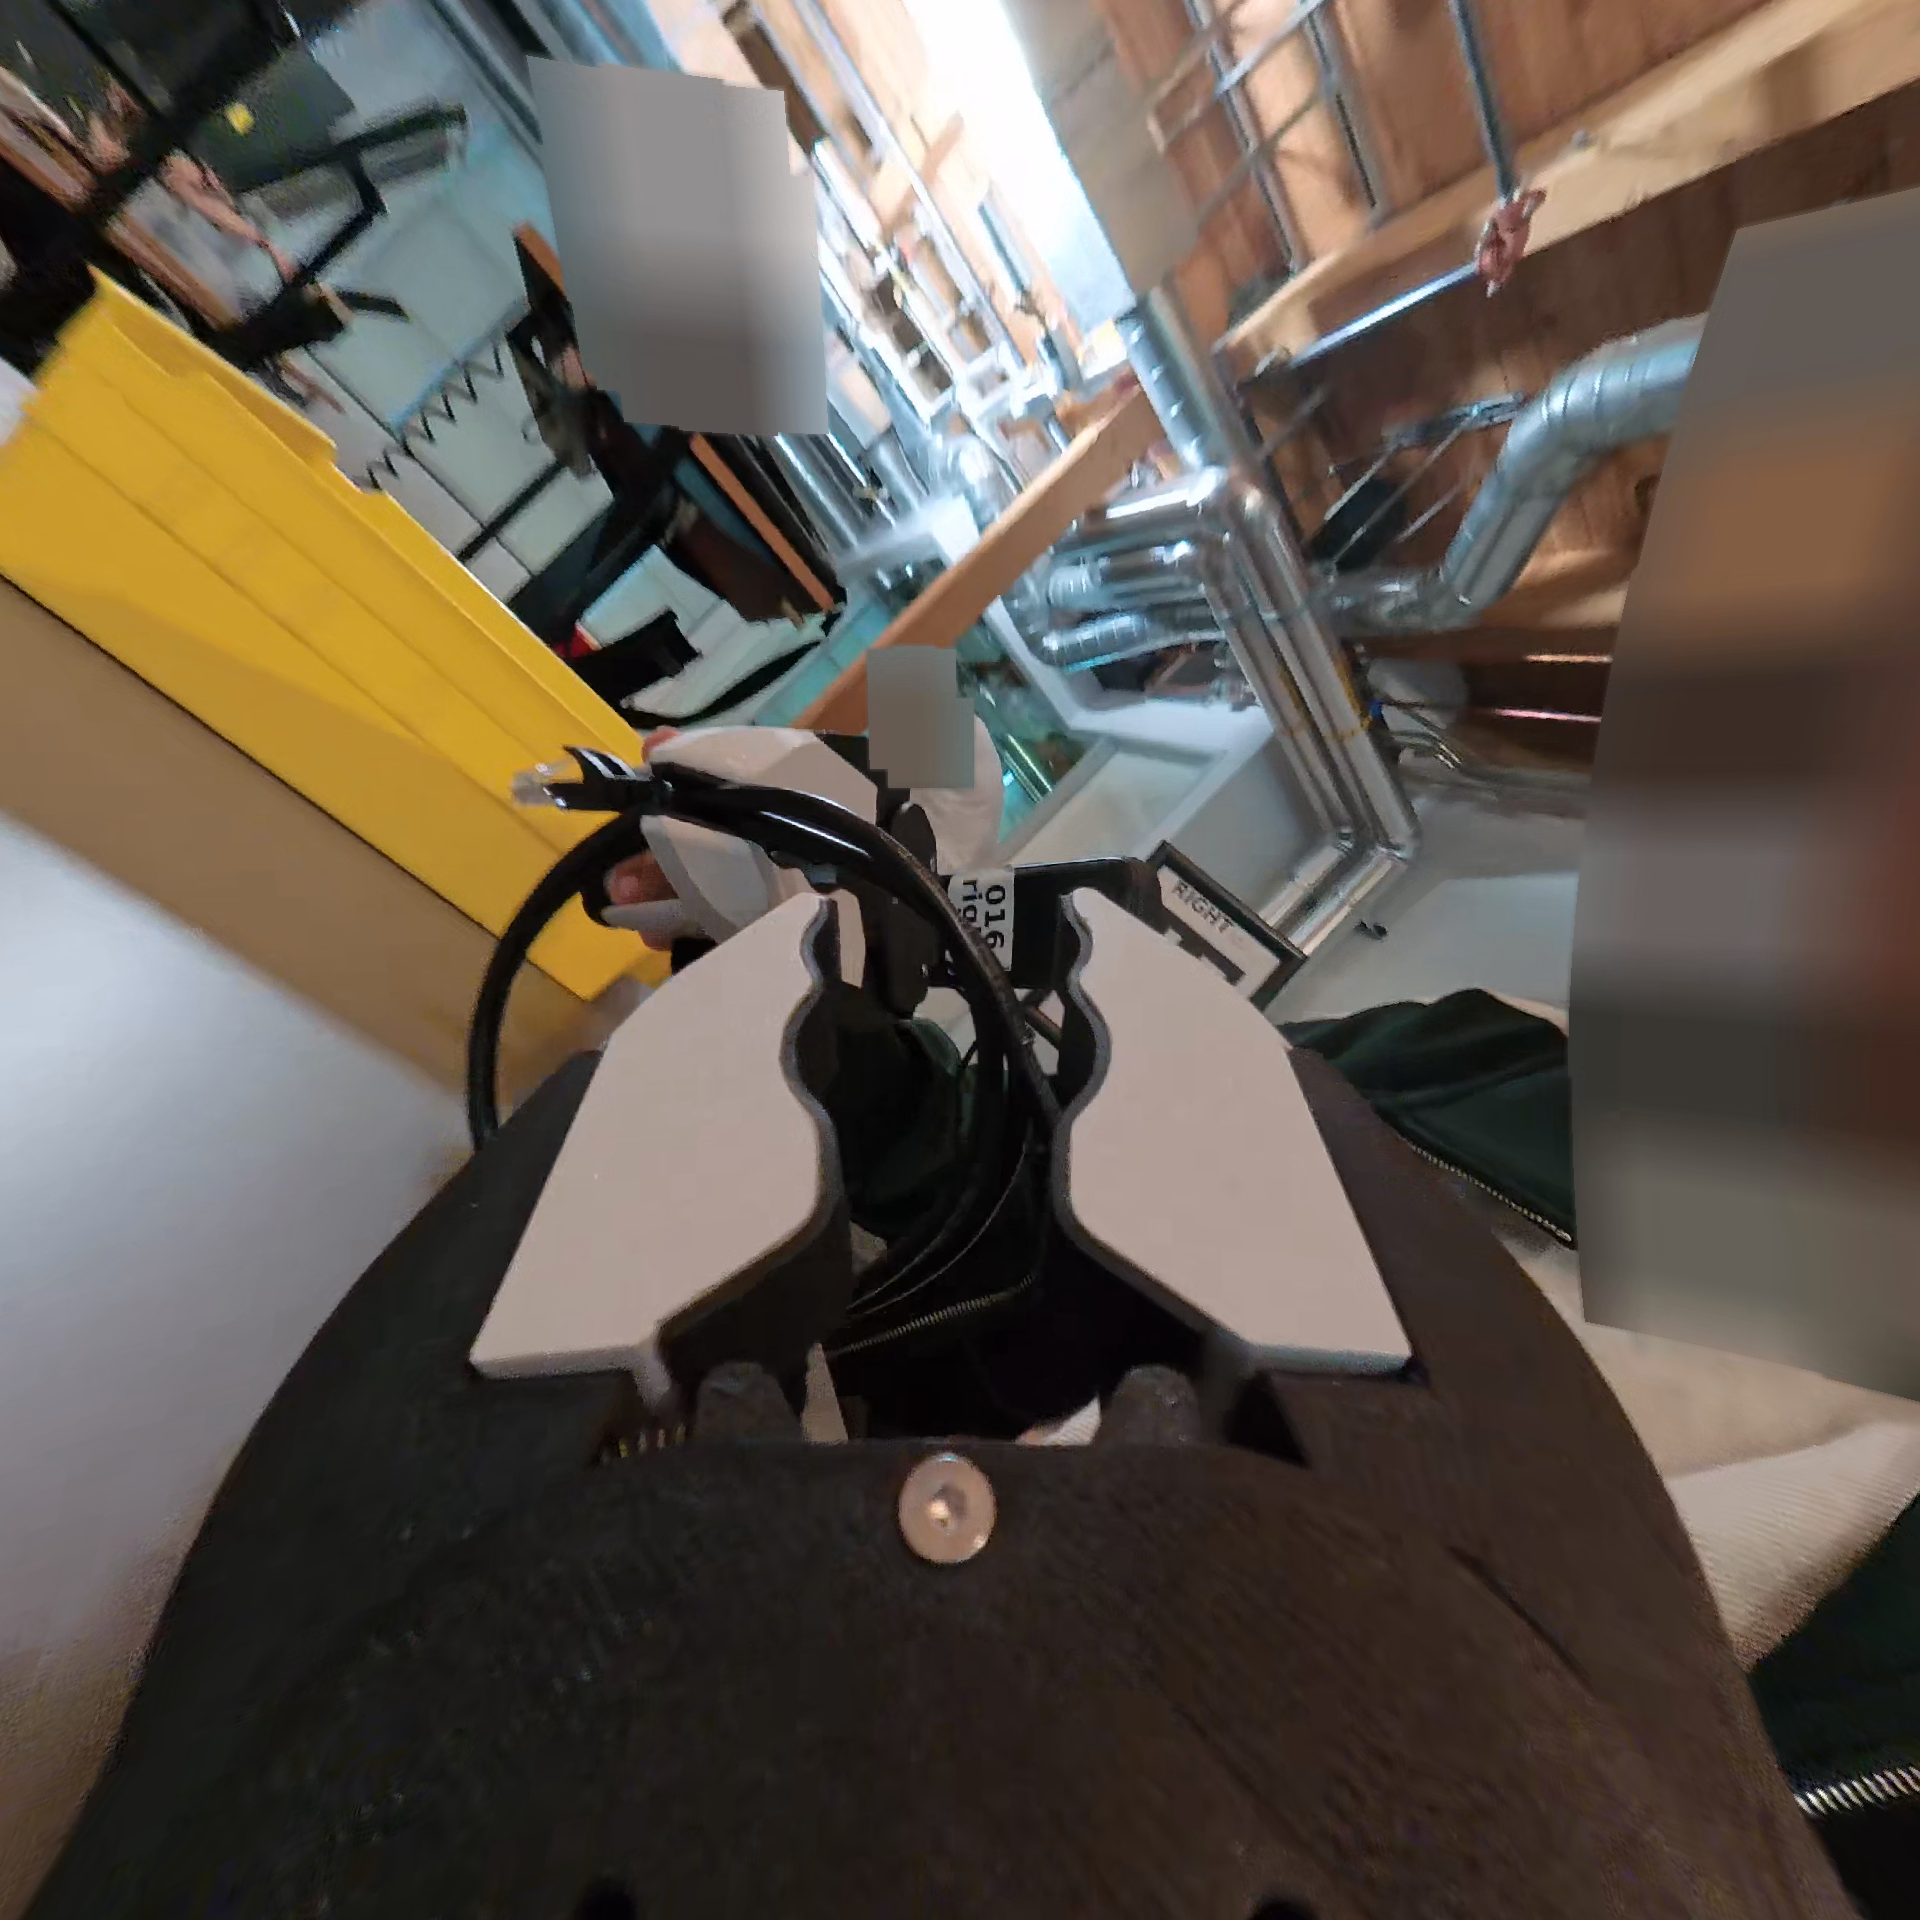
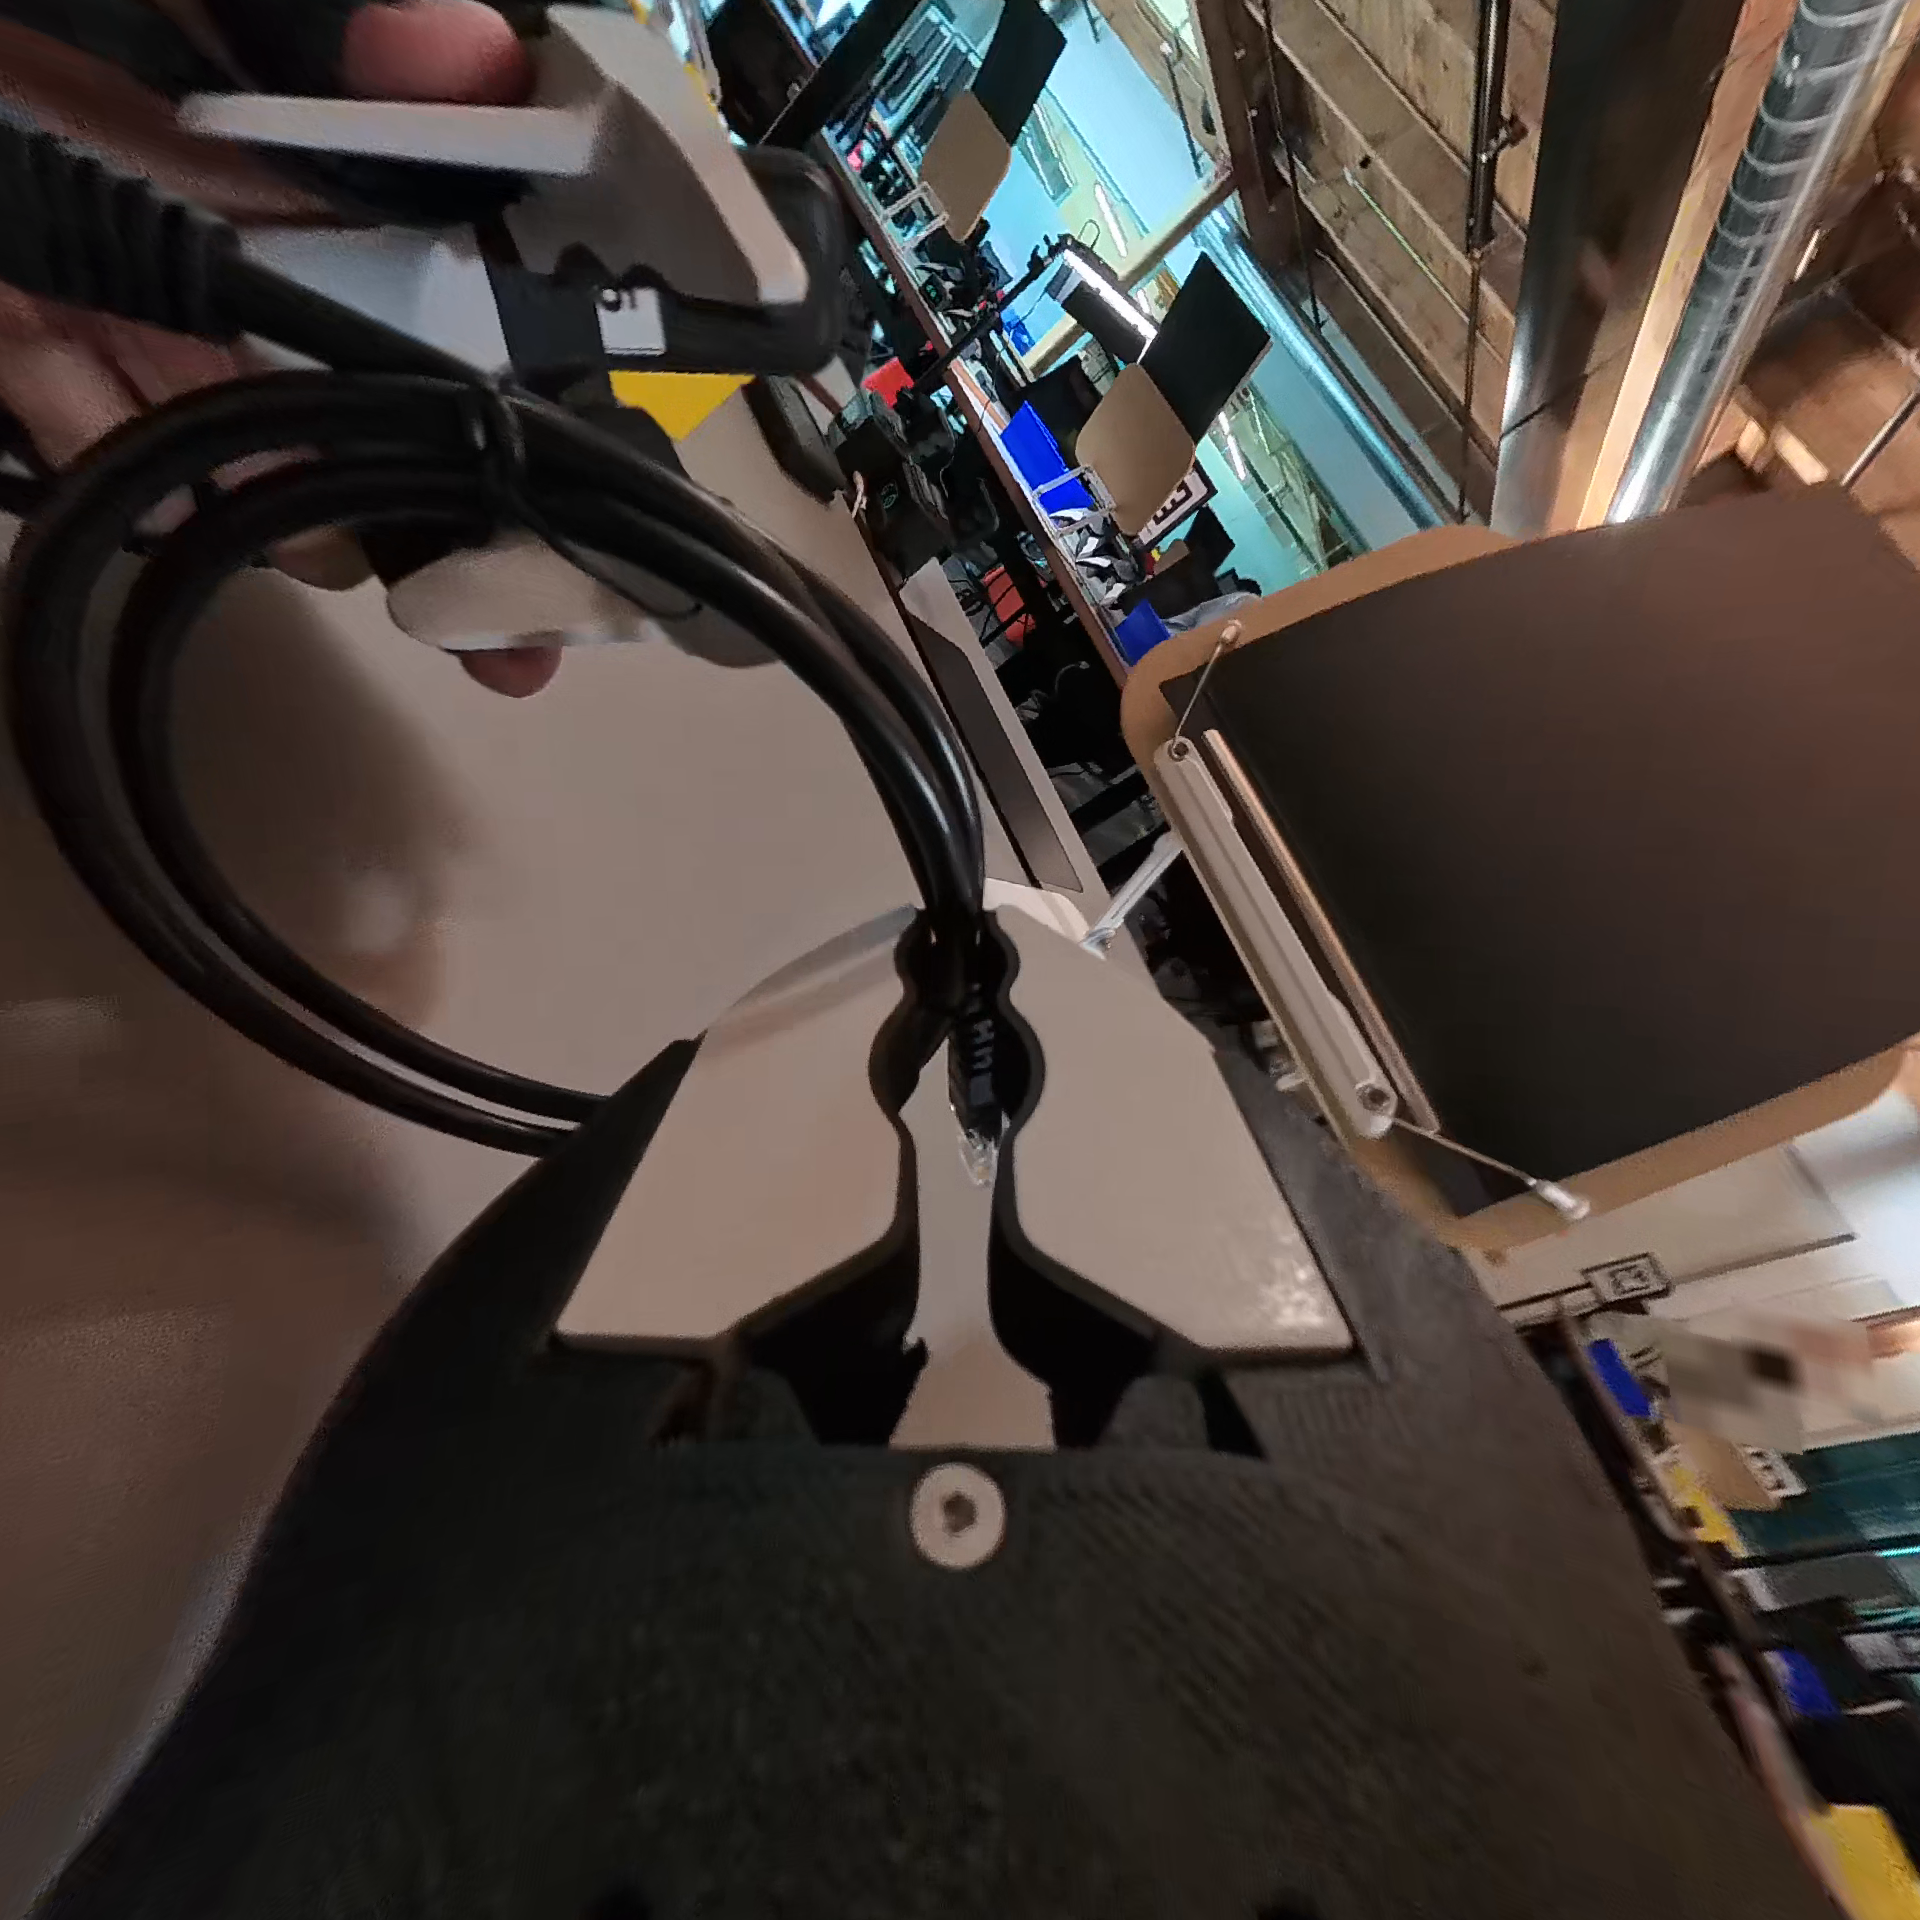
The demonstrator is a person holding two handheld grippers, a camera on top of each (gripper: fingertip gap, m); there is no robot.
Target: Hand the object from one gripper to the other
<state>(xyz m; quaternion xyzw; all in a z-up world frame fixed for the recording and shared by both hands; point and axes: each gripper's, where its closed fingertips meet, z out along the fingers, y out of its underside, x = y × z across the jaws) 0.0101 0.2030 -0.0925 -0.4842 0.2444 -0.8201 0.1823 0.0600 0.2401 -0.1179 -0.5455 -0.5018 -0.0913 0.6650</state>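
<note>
A black cable (image 2: 914,748), wound into a loose coil of 2 or 3 turns, hangs between 2 hand-held tongs above a white table (image 1: 156,1143) in a workshop with exposed timber and silver ducting.

The right gripper (image 2: 956,925) is clenched on the cable just behind its clear plastic connector (image 2: 977,1143). In the right wrist view the strands are pinched at the very tips of the grey fingers, and the connector points back down the narrow slot between them, toward the camera. From that pinch the coil sweeps up and to the left in a wide loop.

The left gripper (image 1: 951,914) stands released, its 2 grey fingers well apart. In the left wrist view the cable's strands drop through that gap, running close along the inner edge of the finger on the right side of the frame. Whether they touch its pad cannot be told. The right wrist view shows the same from the far side: the coil passes between the left gripper's spread fingers at the top left, with a person's fingertips (image 2: 436,42) on its frame.

In the left wrist view the connector pokes out to the left beyond the right gripper's fingers. Yellow bins (image 1: 260,499) are stacked behind, and a dark green garment (image 1: 1455,1091) lies to the right.
</note>
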